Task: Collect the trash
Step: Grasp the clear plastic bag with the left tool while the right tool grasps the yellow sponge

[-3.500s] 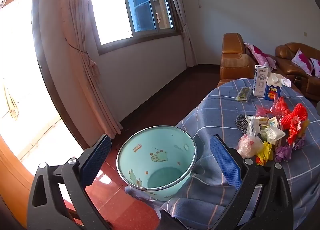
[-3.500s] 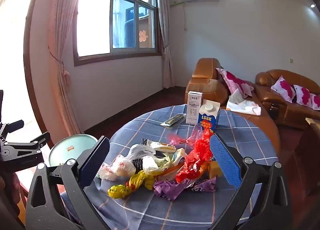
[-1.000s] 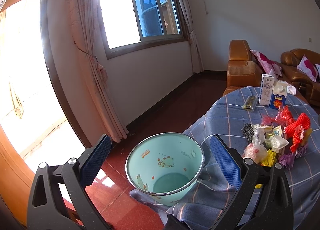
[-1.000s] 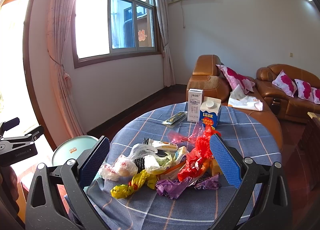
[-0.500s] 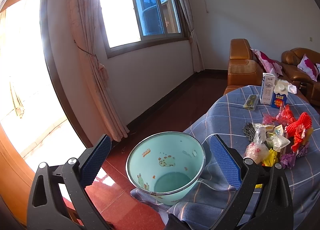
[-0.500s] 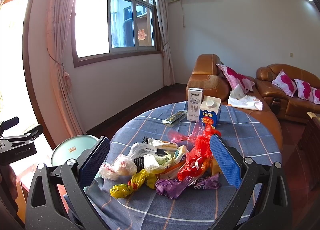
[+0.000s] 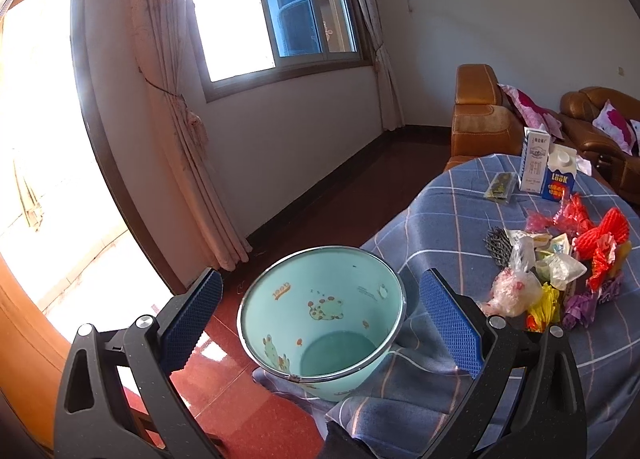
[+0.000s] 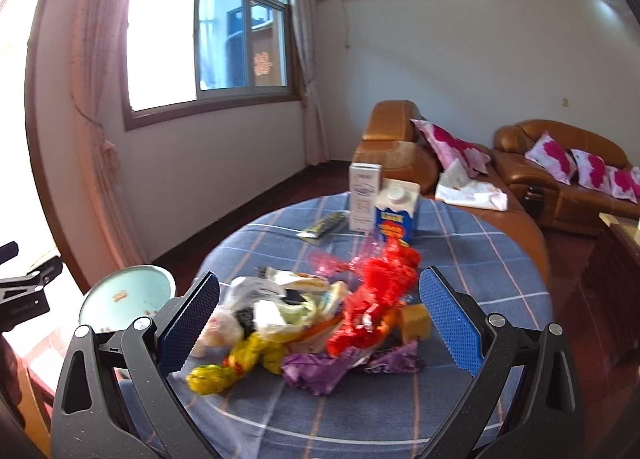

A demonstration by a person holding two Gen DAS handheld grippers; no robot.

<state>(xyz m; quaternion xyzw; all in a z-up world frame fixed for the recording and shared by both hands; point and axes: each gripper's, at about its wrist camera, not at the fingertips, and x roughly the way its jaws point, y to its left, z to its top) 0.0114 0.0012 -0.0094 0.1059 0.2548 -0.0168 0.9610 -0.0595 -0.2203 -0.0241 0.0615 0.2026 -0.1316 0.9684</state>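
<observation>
Facing blurred, seemingly plastic wrappers point(image 8: 312, 323), both hand-held grippers point(image 8: 319, 317) point(image 7: 319, 317) gape empty beside the bin point(image 7: 320, 319).

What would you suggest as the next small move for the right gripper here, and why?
Probably lower the open right gripper onto the trash pile and close on one wrapper: nothing is held yet, and the teal bin beside the table looks empty.

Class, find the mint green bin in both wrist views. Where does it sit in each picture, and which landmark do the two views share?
Left wrist view: the bin fills the lower centre, between the open left gripper fingers.
Right wrist view: the bin peeks in at lower left, beside the table edge.
Shared landmark: the blue carton at the table's far side.
</observation>
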